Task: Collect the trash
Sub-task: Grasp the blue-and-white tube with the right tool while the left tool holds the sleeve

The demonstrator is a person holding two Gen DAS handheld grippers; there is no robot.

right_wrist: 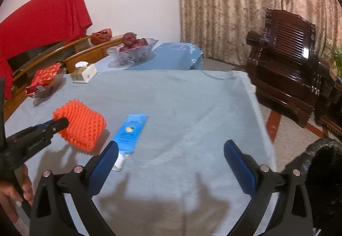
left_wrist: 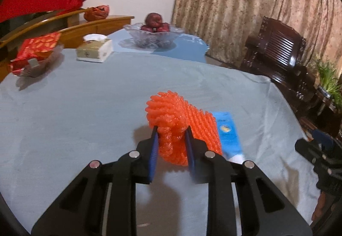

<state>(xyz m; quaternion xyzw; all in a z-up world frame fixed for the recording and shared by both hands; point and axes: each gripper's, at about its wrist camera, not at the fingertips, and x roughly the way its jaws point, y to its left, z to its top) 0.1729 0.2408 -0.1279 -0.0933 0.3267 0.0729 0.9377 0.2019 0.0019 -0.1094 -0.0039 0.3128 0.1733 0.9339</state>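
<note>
Orange foam net [left_wrist: 171, 126] pinched in left gripper [left_wrist: 172, 139], lifted clear of cloth. Right gripper [right_wrist: 171, 158] spread wide, empty, over blue tube [right_wrist: 130, 133] lying flat. One item secured; tube remains. Grey-blue cloth [left_wrist: 85, 118] on table; fruit bowl [left_wrist: 152, 37], tissue box [left_wrist: 95, 49], curtain [left_wrist: 256, 11] beyond.

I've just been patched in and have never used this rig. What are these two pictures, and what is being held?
No robot: a person carries a hand-held gripper in each hand, each with a camera looking along its fingers. In the left camera's view, the left hand-held gripper is shut on an orange foam fruit net. In the right camera's view, the right hand-held gripper is open and empty above the grey-blue tablecloth. A flat blue tube lies there beside the net.
</note>
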